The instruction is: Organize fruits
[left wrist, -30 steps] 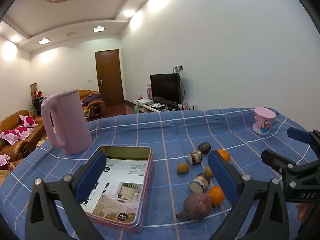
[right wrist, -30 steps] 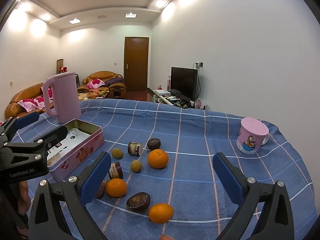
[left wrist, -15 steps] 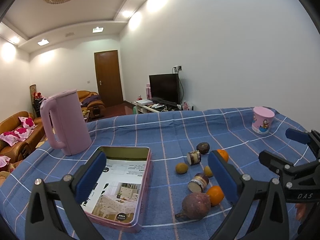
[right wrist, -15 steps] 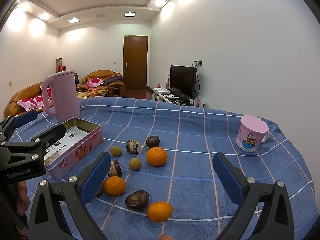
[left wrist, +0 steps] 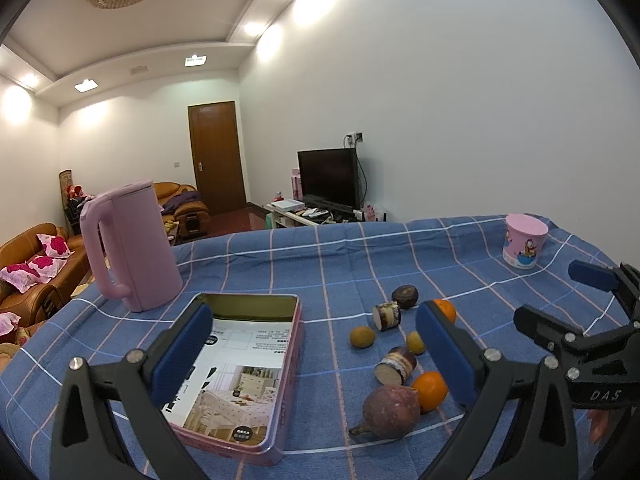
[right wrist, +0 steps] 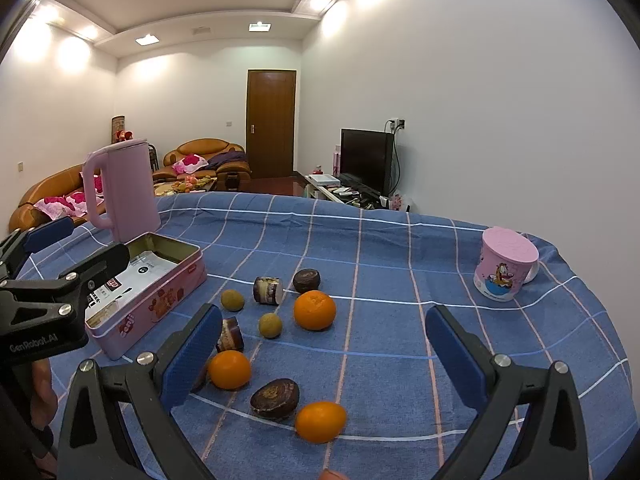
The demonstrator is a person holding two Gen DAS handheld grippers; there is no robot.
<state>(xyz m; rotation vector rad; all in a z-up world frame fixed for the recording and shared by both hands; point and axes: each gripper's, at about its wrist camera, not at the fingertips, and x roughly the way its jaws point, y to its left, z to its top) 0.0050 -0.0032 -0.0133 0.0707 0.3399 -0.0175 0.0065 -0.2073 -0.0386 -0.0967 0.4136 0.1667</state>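
Several fruits lie loose on the blue checked tablecloth [right wrist: 400, 248]: three oranges, the largest one [right wrist: 314, 310], one near my left finger [right wrist: 229, 369] and one nearest me [right wrist: 320, 421]; dark passion fruits [right wrist: 275, 397], small brown-green fruits [right wrist: 270, 325] and cut purple pieces [right wrist: 267, 290]. An open pink tin box [left wrist: 236, 364] with a printed sheet inside lies left of them. My left gripper [left wrist: 314, 354] is open and empty, above the box and fruits. My right gripper [right wrist: 324, 358] is open and empty, above the fruits.
A tall pink kettle [left wrist: 128, 246] stands behind the box. A pink cartoon cup [right wrist: 505, 264] stands at the far right. The table drops off at its far and right edges. Sofas, a door and a TV lie beyond.
Both grippers have drifted slightly; the fruits and box sit a little lower and closer in view. Nothing was grasped or moved.
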